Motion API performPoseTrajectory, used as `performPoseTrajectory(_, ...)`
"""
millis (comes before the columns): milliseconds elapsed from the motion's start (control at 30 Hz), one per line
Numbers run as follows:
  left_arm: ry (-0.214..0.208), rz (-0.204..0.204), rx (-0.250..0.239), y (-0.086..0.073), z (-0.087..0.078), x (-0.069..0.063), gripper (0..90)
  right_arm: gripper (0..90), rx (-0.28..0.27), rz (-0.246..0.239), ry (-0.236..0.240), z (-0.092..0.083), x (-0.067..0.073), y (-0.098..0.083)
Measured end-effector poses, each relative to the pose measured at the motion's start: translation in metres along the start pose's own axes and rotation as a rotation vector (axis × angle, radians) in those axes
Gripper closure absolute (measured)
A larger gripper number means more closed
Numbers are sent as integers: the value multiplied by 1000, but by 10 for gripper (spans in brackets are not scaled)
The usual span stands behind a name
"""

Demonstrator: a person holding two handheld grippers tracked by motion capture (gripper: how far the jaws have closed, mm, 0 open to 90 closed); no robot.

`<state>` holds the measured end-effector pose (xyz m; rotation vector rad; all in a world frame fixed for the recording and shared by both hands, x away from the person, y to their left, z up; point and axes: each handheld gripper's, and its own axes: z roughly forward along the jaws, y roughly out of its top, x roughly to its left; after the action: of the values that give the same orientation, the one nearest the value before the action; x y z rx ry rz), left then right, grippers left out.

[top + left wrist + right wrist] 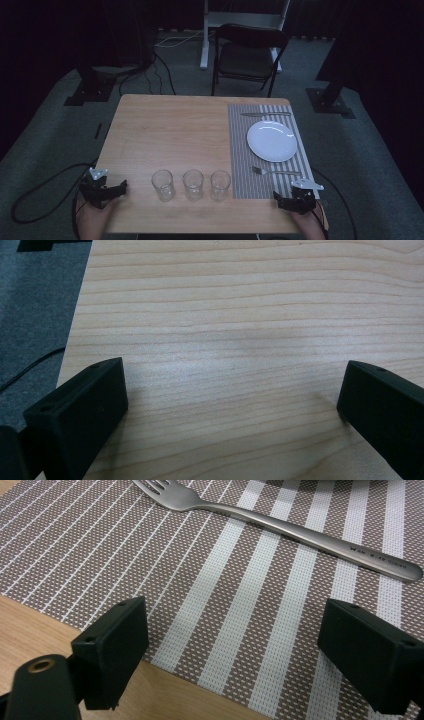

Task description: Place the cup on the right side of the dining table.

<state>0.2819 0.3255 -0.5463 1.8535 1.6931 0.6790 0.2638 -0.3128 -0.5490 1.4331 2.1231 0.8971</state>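
Observation:
Three clear glasses stand in a row near the table's front edge: left glass (162, 184), middle glass (193, 184), right glass (220, 185). A striped placemat (240, 150) at the right carries a white plate (272, 140), a fork (275, 171) in front of it and a knife (265, 114) behind it. My left gripper (105, 191) rests at the front left corner, open over bare wood (230, 340). At the placemat's front corner my right gripper (295, 199) stands open, nothing between its jaws. In the right gripper view the fork (300, 532) lies just beyond the jaws on the placemat (240, 605).
The wooden table (170, 130) has a wide bare stretch at left and centre. Beyond its far edge stands a dark chair (247, 55). Cables (40, 195) trail on the grey carpet around the table, and black stands (87, 87) sit at both sides.

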Motion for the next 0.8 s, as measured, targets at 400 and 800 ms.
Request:
performPoseTrajectory(400, -2, 0, 0, 0, 0, 1, 2, 108, 10, -8, 10, 0, -1, 1)
performPoseTrajectory(800, -1, -1, 0, 0, 0, 0, 2, 115, 34, -21, 4, -3, 3, 2)
